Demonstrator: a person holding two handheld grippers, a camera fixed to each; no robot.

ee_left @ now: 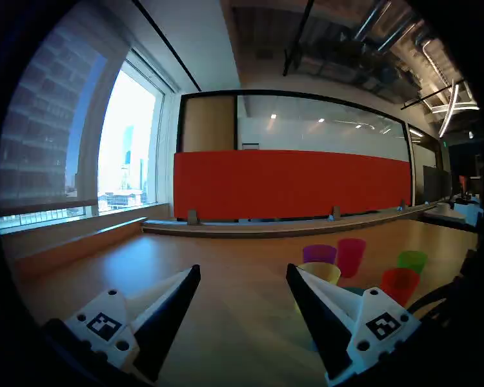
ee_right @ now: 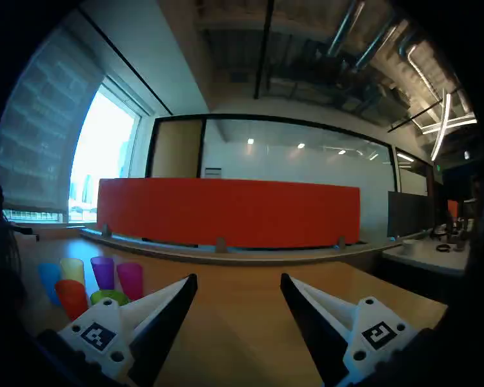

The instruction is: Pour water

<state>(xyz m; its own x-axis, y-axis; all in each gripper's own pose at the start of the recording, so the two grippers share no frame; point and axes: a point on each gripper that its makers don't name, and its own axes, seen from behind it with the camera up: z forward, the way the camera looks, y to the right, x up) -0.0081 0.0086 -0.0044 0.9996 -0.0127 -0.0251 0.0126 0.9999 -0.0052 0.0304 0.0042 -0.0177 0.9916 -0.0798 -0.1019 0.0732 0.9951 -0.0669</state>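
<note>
**Q:** Left gripper view: how does the tool stand?

**A:** The left gripper has its fingers spread wide over the wooden table. The cups cluster at lower right of the frame: purple cup, pink cup, green cup, red cup, and yellow cup just behind the right-hand finger.

**Q:** And the right gripper view?

**A:** The right gripper is likewise spread. The same cluster, with a blue cup, stands at lower left. A red partition crosses the centre.
</note>
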